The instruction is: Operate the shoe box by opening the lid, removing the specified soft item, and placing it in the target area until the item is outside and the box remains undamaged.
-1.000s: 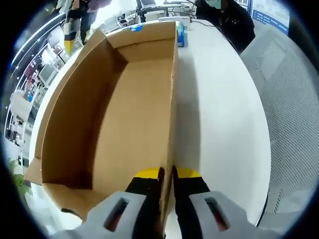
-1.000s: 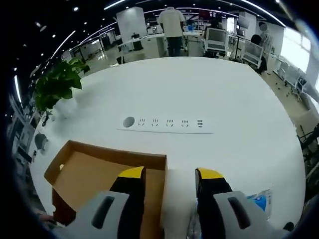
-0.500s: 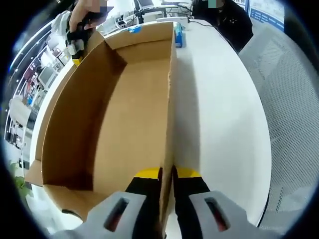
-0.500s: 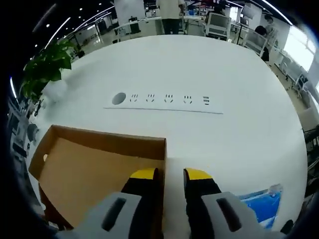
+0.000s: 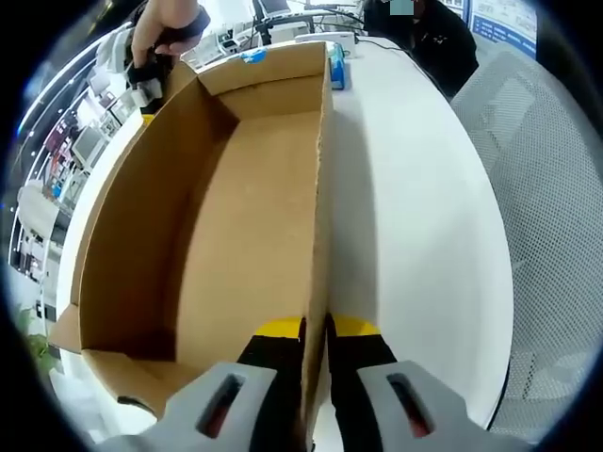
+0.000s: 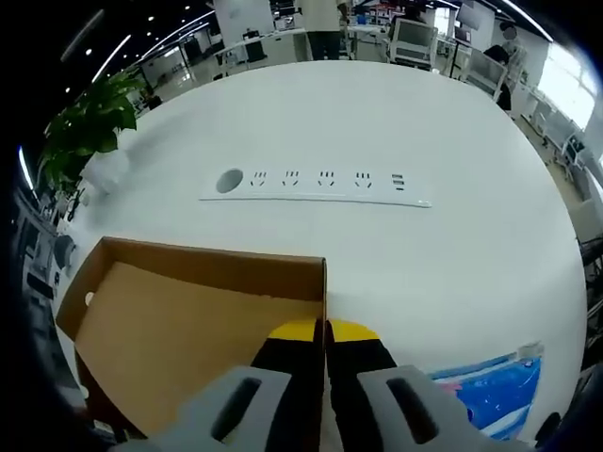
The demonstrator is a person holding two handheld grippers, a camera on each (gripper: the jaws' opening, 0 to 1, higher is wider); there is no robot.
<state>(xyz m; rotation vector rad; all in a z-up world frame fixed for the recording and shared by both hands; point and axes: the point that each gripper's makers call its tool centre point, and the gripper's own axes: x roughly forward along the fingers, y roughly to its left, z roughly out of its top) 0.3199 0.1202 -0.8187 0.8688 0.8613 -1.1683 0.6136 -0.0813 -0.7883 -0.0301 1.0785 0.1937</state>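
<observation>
Box: cardboard shoe box [image 5: 236, 217] fills the left and centre of the left gripper view, open side up and nothing seen inside; in the right gripper view it sits lower left on the white table [image 6: 377, 122].
Lid: no lid shows on the box, so the opening step looks done, or this tray may itself be the lid; I cannot tell which.
Soft item: blue packet [image 6: 490, 395] lies on the table at lower right of the right gripper view, outside the box, just beside the jaws; likely the item.
Left gripper [image 5: 315, 330]: jaws pinched together on the box's right wall, at lower centre of its view, probably to steady or lift it.
Right gripper [image 6: 326, 331]: jaws closed onto the wall at the box's corner; it also appears at upper left of the left gripper view, with a hand [image 5: 165, 24] on it.
Grip reasoning: holds at opposite ends spread the load, sparing the thin card.
Surroundings: power strip [image 6: 316, 184] across mid table; potted plant [image 6: 89, 127] at upper left.
</observation>
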